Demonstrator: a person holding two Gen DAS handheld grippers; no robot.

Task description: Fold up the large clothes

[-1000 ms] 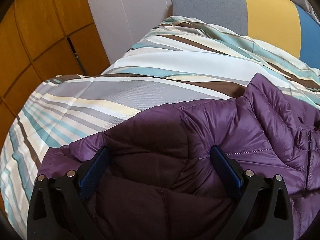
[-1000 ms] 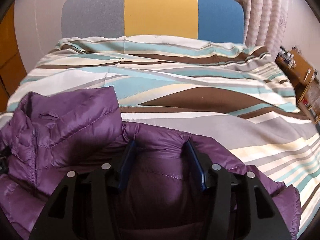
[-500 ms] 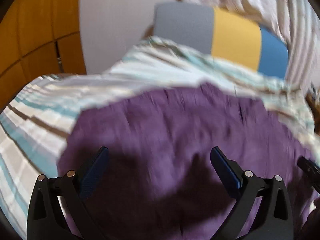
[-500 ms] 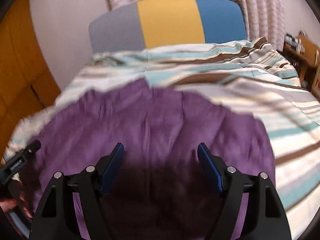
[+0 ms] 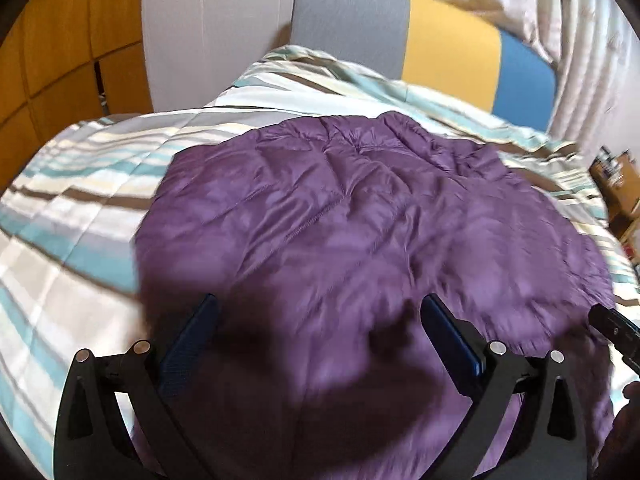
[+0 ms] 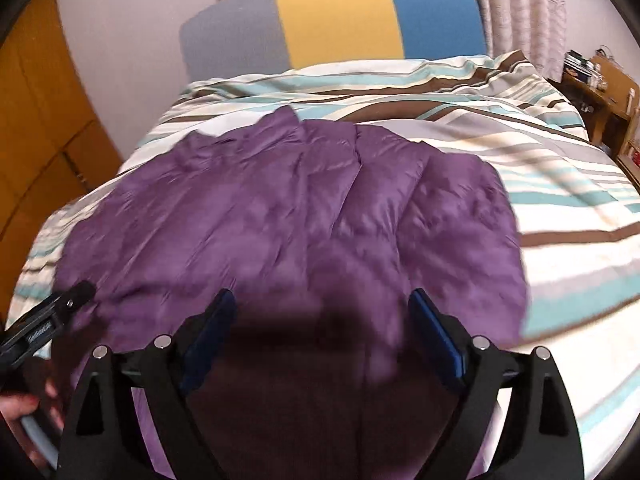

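Observation:
A purple quilted puffer jacket (image 5: pixel 360 216) lies spread flat on the striped bed, back side up; it also shows in the right wrist view (image 6: pixel 304 216). My left gripper (image 5: pixel 318 332) is open and empty, held above the jacket's near edge. My right gripper (image 6: pixel 322 326) is open and empty too, above the near edge a little to the right. The tip of the right gripper shows at the lower right of the left wrist view (image 5: pixel 616 328), and the left gripper's body with the hand shows at the lower left of the right wrist view (image 6: pixel 44 324).
The striped duvet (image 6: pixel 560 184) covers the bed. A grey, yellow and blue headboard (image 6: pixel 340 20) stands at the far end. An orange wardrobe (image 5: pixel 60 52) is on the left, a wooden shelf with small items (image 6: pixel 600 80) on the right, curtains behind.
One second ago both grippers were down on the bunched jacket, the right one closed on its fabric. They have let go, lifted and pulled back, and the jacket now lies spread flat.

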